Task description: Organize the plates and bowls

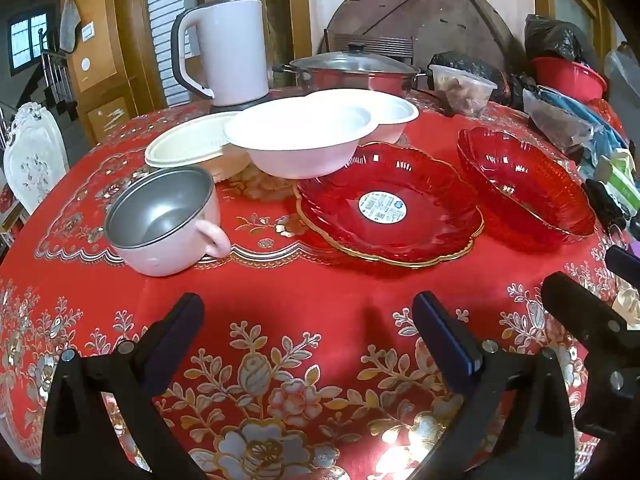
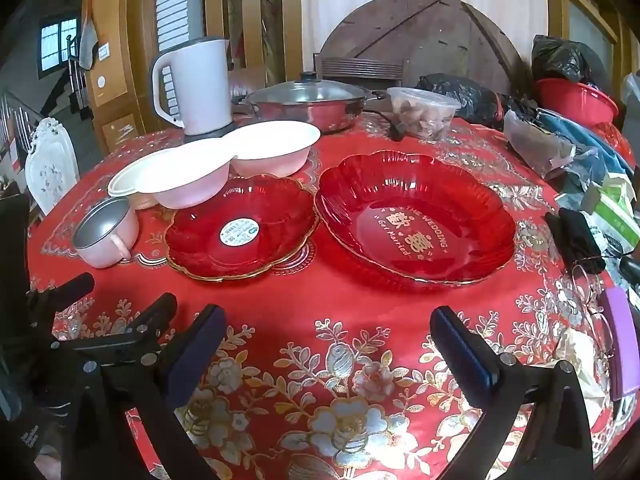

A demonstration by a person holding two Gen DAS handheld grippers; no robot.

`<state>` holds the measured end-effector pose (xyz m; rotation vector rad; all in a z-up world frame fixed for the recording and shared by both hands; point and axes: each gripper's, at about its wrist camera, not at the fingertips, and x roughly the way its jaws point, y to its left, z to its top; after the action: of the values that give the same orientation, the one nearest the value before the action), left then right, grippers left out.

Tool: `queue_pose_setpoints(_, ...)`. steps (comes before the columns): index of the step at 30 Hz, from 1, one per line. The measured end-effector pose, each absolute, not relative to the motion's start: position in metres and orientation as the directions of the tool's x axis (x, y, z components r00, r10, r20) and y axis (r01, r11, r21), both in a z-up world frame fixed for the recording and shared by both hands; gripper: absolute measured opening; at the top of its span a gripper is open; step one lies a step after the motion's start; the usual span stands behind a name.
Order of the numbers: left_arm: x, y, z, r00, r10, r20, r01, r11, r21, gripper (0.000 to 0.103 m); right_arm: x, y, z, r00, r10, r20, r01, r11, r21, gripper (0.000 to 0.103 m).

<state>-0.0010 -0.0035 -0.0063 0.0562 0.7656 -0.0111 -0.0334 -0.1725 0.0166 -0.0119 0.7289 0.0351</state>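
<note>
A counter (image 1: 320,292) under a red flowered cloth carries the dishes. Farthest left, a pink cup (image 1: 166,220) with a grey metal lining stands upright, its handle turned toward the near edge. Just behind it sits a cream lidded container (image 1: 180,148), touching the first white bowl (image 1: 300,136), whose rim overlaps a second white bowl (image 1: 392,114) behind and to its right. A white kettle (image 1: 230,52) stands behind these, and a lidded steel pot (image 1: 352,70) is further right at the back.

Right of the bowls lies the small red plate (image 2: 240,228), gold-rimmed with a round sticker in its middle; the first white bowl's edge hangs over its far rim. Just beside it, apart by a narrow strip of cloth, lies the large red plate (image 2: 416,216) with gold lettering. Bags and packets crowd the far right edge.

The left claw (image 1: 308,340) hovers over the near cloth, fingers spread wide and holding nothing. The right claw (image 2: 326,344) is likewise spread and empty, above the cloth in front of the two red plates.
</note>
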Motion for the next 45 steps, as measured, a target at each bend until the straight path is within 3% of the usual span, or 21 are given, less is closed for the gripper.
queue_pose_setpoints(29,-0.002,-0.008,-0.001,0.715,-0.002,-0.699,0.035,0.999,0.033,0.103,-0.035,-0.188,0.019,0.74,0.031,-0.672,-0.01,0.999,0.035,0.103)
queue_pose_setpoints(39,0.007,-0.036,0.03,0.73,-0.025,-0.683,0.076,0.996,0.045,0.103,-0.035,-0.217,0.039,0.759,-0.013,-0.651,0.038,0.999,0.025,0.103)
queue_pose_setpoints(45,0.03,-0.053,0.05,0.682,-0.122,-0.721,0.135,0.99,-0.04,0.103,-0.025,-0.245,0.056,0.763,-0.059,-0.644,0.087,0.996,0.012,0.103)
